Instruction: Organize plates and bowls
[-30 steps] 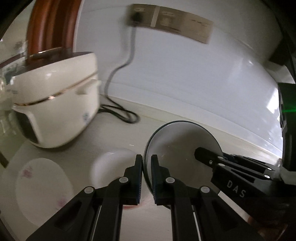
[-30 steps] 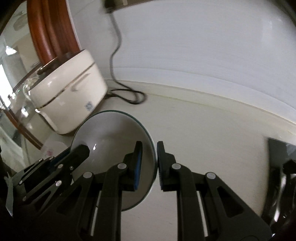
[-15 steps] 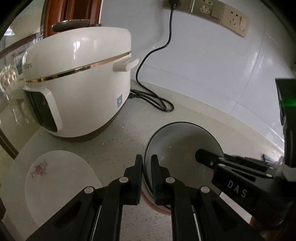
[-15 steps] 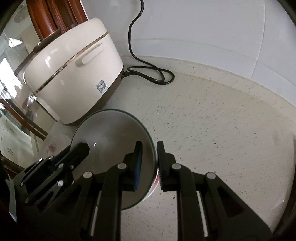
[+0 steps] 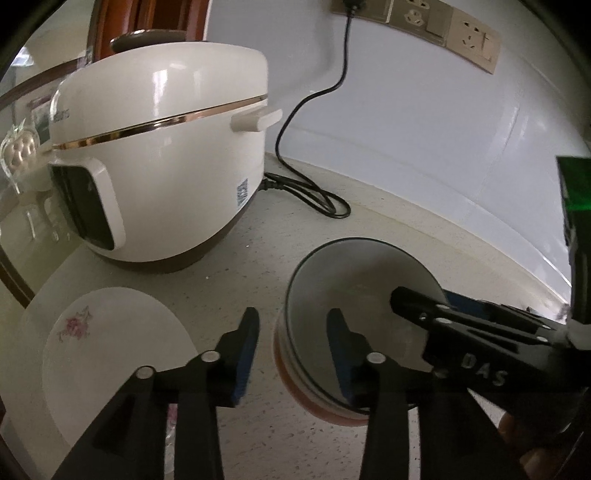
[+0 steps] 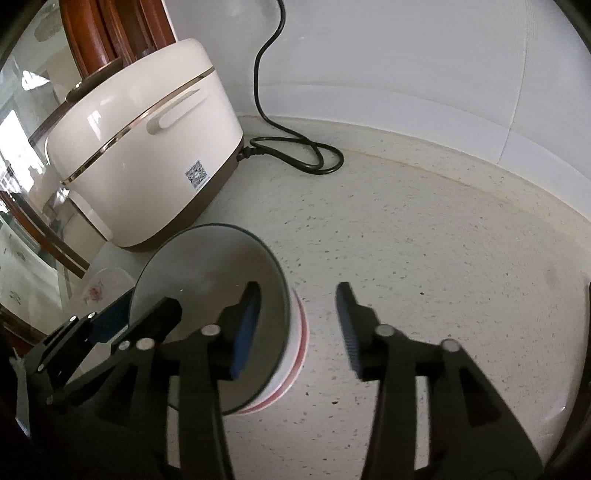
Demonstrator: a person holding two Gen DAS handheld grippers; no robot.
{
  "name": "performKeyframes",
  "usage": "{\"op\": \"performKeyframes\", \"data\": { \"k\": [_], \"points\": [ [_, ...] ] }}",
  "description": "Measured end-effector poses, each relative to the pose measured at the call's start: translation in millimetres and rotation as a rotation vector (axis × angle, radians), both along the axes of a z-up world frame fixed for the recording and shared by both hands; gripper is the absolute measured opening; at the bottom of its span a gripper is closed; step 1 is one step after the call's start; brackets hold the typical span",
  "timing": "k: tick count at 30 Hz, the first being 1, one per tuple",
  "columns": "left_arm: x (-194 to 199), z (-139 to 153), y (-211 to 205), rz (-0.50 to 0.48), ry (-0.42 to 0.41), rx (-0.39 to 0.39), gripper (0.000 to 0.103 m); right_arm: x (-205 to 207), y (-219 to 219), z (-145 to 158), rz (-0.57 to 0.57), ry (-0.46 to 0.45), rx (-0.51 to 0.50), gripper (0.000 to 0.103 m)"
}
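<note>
Both your grippers stand with fingers spread around the bowl's rim, gripping nothing.

Your left gripper [image 5: 291,341] straddles the near rim of the bowl [image 5: 354,280]; your right gripper [image 6: 297,325] straddles its opposite rim. The bowl sits nested in a red-banded bowl [image 6: 297,343] on the speckled worktop [image 6: 424,229]. A flowered plate [image 5: 107,354] lies just left; the rice cooker [image 5: 162,155] stands behind.

A home kitchen: a cream rice cooker [image 5: 159,155] plugged by its black cord [image 5: 314,110] into a wall socket strip [image 5: 424,26] stands on a speckled stone countertop [image 6: 424,229] against glossy white wall panels [image 5: 424,122].
</note>
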State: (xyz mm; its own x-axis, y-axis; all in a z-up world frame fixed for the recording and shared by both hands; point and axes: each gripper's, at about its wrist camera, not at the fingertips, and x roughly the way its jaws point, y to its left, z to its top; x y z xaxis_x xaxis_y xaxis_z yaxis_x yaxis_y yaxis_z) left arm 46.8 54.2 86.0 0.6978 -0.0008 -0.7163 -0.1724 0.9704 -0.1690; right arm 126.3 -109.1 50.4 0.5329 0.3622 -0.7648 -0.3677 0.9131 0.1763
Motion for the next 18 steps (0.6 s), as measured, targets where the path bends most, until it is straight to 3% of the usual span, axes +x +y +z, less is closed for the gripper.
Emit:
{"op": "performKeyframes", "data": {
  "k": [9, 18],
  "points": [
    [4.7, -11.6, 2.5, -0.028, 0.041, -0.076, 0.044, 4.9, -3.2, -14.9, 0.018, 0.058, 0.017, 0.056],
    [10.6, -18.1, 9.1, -0.068, 0.095, -0.181, 0.047, 10.3, -5.8, -33.6, 0.081, 0.152, 0.132, 0.055]
  ]
}}
